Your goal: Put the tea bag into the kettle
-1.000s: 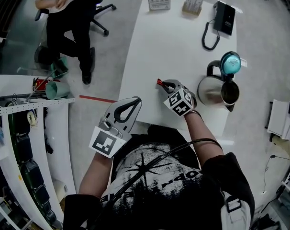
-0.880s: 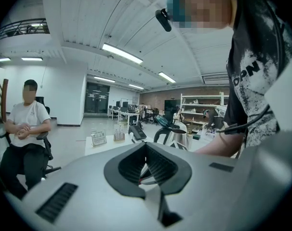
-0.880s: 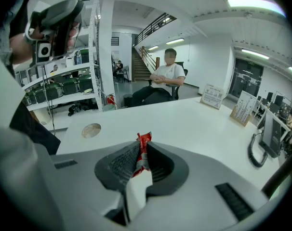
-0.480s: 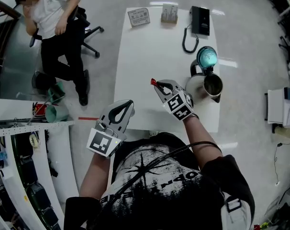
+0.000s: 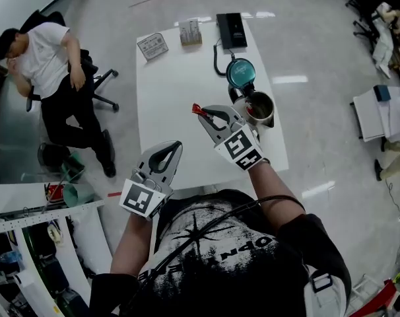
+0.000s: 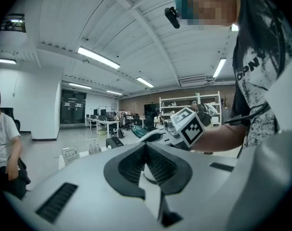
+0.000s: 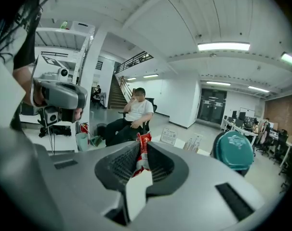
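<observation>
**Head view:** A stainless-steel kettle stands on the white rectangular table w/ its round teal lid flipped up behind it. The mouth is open and the inside is dark, so contents can't be made out. The right gripper is over the tabletop just left of the kettle, jaws nearly together, pinching a small red tea bag. The tea bag isn't in the kettle. It sticks out past the jaw tips, long axis in line w/ the jaws, free end pointing up-left in frame, away from the person. The left gripper is near the table's front edge, well apart from the kettle.

**Left gripper view:** Jaws are closed tip to tip w/ nothing btw them.

**Right gripper view:** The ribbed pads clamp the tea bag's lower part. The bag stands upright in frame, crinkled top poking above the jaw tips. The teal lid shows to the right, apart from the bag.
</observation>
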Motion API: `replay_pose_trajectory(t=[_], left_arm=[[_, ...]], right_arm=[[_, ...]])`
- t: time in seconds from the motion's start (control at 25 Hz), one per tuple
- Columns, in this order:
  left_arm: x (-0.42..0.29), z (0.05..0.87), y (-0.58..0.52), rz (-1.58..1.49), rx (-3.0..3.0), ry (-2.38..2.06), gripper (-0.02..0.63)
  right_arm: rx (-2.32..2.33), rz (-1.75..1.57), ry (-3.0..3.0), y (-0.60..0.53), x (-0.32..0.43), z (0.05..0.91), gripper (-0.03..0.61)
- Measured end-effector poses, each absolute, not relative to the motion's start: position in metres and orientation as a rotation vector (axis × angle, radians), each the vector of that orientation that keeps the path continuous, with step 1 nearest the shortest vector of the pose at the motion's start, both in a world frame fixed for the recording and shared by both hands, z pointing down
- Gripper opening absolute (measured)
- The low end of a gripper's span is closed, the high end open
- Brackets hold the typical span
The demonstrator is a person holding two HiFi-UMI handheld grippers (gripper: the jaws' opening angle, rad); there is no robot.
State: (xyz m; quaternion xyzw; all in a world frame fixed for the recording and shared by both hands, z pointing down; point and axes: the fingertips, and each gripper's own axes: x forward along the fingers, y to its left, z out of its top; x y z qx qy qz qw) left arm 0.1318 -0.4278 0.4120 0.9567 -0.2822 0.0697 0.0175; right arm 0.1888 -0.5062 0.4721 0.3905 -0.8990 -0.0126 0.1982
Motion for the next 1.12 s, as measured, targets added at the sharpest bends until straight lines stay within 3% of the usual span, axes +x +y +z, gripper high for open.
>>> replay_pose_trajectory(t=[0.76, 1.12], left_arm=[[0.236, 0.405, -0.409, 0.197, 3.098, -0.459, 0.01], [0.243, 0.406, -0.402, 0.227, 3.108, -0.417, 0.01]], right_arm=[[1.534, -0.024, -2.278, -0.468, 0.346, 0.435, 0.051], [1.529, 0.042, -2.215, -0.484, 0.367, 0.46, 0.052]])
